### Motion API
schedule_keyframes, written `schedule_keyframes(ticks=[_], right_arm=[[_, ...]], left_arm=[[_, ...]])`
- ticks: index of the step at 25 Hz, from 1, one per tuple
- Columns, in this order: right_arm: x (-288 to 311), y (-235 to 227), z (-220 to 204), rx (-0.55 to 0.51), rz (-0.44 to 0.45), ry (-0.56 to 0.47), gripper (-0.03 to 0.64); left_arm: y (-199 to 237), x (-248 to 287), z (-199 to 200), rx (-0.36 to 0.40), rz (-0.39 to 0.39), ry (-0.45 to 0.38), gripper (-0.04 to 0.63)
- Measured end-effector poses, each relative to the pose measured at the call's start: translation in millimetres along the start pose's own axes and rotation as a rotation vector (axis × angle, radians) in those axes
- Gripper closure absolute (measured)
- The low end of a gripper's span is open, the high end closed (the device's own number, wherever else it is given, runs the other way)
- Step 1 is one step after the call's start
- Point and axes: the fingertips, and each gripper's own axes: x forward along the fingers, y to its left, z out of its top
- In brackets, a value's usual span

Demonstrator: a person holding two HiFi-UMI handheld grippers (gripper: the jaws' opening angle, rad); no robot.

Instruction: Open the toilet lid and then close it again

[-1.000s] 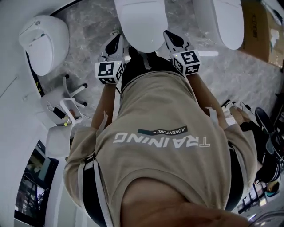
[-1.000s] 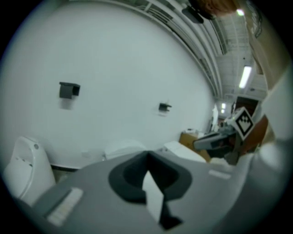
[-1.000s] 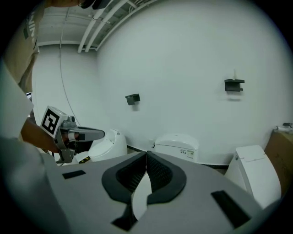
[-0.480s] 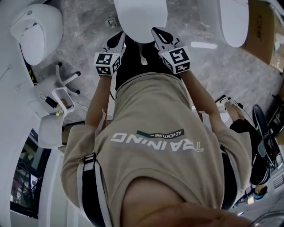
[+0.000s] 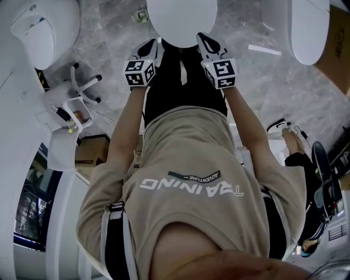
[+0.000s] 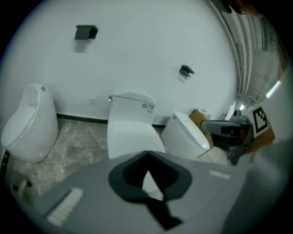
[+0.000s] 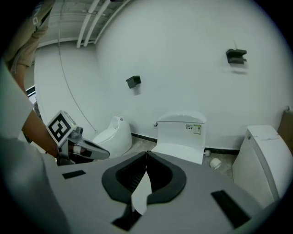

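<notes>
The middle white toilet stands straight ahead with its lid down; the lid lies flat below the tank. My left gripper hangs just left of the lid's front rim, jaws shut on nothing. My right gripper hangs just right of that rim, also shut and empty. Whether either tip touches the lid I cannot tell. In the left gripper view the jaws meet at the tip and the right gripper shows at the right. The right gripper view shows its own shut jaws and the left gripper.
Another white toilet stands to the left and a third toilet to the right on the marble floor. A white wheeled chair base is at the left. A cardboard box sits far right. My own torso fills the lower head view.
Both grippers have sunk towards the toilet with my arms stretched further out. They stay on either side of the lid's front rim, jaws shut throughout. The lid has not moved.
</notes>
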Motion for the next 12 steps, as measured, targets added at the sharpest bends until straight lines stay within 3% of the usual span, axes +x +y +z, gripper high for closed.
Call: schedule_keyframes(ticks=[5, 12], right_arm=[[24.7, -13.9, -52.9, 0.059, -0.009, 0.050, 0.603], [45.5, -15.4, -94.6, 0.114, 0.013, 0.076, 0.603]], left_arm=[[35.2, 54.8, -68.7, -0.209, 0.002, 0.085, 0.591], [57.4, 103.2, -148.5, -0.375, 0.028, 0.188, 0.589]])
